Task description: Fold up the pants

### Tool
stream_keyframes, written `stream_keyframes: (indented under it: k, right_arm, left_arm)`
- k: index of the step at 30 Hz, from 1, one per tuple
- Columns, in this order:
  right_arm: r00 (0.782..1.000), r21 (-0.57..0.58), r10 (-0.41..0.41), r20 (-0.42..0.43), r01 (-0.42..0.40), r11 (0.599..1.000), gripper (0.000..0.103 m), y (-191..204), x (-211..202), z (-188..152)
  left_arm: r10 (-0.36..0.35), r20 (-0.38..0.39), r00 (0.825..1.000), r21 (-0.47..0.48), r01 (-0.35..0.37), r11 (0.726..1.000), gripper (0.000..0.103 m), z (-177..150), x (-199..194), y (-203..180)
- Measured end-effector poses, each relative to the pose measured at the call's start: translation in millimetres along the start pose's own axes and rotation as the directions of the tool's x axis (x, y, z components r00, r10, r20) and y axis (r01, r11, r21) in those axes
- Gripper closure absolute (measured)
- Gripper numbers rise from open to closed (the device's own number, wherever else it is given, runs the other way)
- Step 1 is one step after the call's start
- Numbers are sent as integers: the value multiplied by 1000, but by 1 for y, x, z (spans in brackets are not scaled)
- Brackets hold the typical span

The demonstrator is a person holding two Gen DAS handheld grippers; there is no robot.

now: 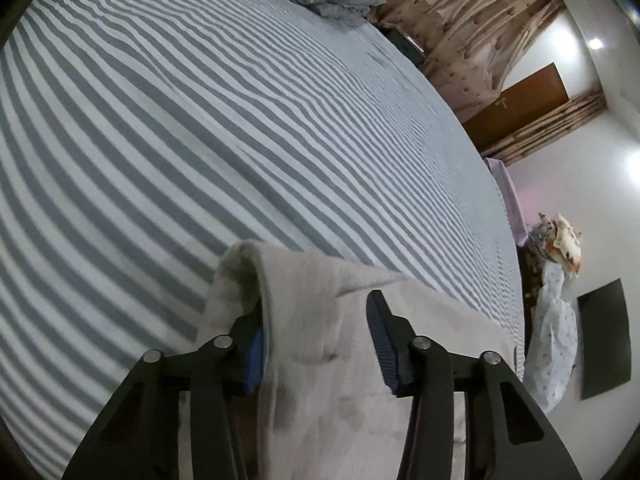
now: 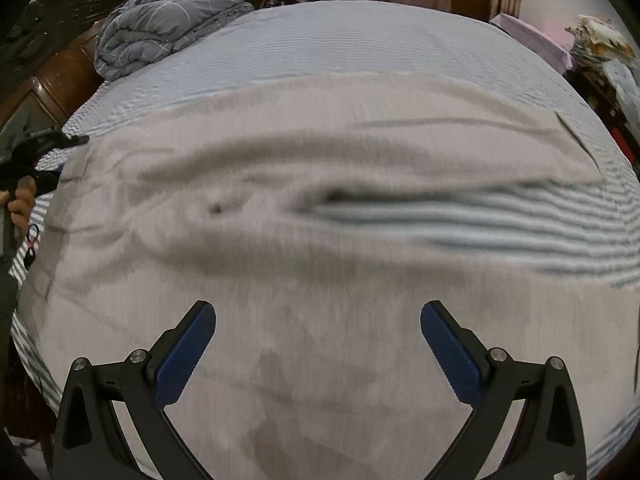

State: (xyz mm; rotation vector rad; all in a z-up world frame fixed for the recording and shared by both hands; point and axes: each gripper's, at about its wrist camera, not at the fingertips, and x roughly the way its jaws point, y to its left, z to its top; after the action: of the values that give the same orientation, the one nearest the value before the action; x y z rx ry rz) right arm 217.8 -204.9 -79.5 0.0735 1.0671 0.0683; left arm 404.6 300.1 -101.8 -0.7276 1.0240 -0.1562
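One pants point(image 2: 320, 208) – two grippers' fingers point(image 2: 188, 344) apart.

Pants point(image 2: 320, 240) matt beige cloth; bedsheet point(image 1: 200, 140) striped woven cloth; fingers point(image 2: 184, 360) ribbed blue pads.

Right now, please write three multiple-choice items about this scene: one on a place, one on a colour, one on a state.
1. Where do the pants lie?
A. on the striped bed
B. on the floor
C. on a chair

2. What colour are the tool pads?
A. red
B. blue
C. yellow

3. How is the right tool?
A. shut on a pillow
B. gripping a hanger
C. open over the pants

1 A: stripes show around the cloth.
2 B: both pads are blue.
3 C: the fingers stand wide apart, nothing between.
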Motion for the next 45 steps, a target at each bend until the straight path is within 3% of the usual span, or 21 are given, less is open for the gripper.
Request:
stream_keyframes:
  k: [5,11,14,16,18,24,28,32,34,35,37,38,42,45]
  right_arm:
    - [999,-91,1,43,3,996,2,-1,12,53]
    - [998,-270,38,43,-26,963,2,8,41,127]
    - [998,-400,67,0,-61,914,12,22,71,169]
    - [996,-465,72,-52,-88,881,31,30,94,189]
    - [993,-500,70,-98,-110,859,36,36,113,203]
    - [985,-611,88,-151,-163,775,36,52,146,235]
    - [963,-648,114,-245,-250,719,36,59,162,247]
    - [935,-648,139,-325,-328,687,34,58,177,253]
    - [925,-631,163,-342,-355,690,35,57,180,262]
    - [922,-621,174,-347,-364,694,38,54,181,265]
    - [908,-587,225,-354,-403,703,80,47,176,269]
    - [909,-579,226,-351,-400,711,88,42,173,270]
    - [942,-603,219,-255,-332,725,96,32,138,256]
    - [969,-592,207,-135,-246,768,97,24,93,241]
  left_arm:
    - [-25,8,1000,52,25,998,93,-2,8,-9]
    - [-47,99,994,153,32,988,94,-11,-10,-24]
    - [-83,125,989,176,61,983,95,-13,-18,-26]
    - [-111,137,984,178,86,980,95,-16,-23,-25]
    - [-141,149,979,185,113,976,95,-15,-27,-24]
    - [-244,175,954,258,194,946,95,-22,-48,-26]
    - [-310,198,930,324,236,916,95,-31,-64,-33]
    - [-374,200,905,350,291,891,95,-38,-74,-34]
    - [-396,206,895,359,307,881,95,-40,-78,-33]
    - [-393,210,895,360,303,882,95,-41,-80,-34]
    - [-401,209,892,358,312,880,95,-41,-81,-33]
    - [-395,213,894,357,305,883,95,-41,-80,-34]
    - [-326,234,916,350,234,907,95,-38,-76,-34]
    - [-292,240,926,352,197,915,95,-36,-81,-35]
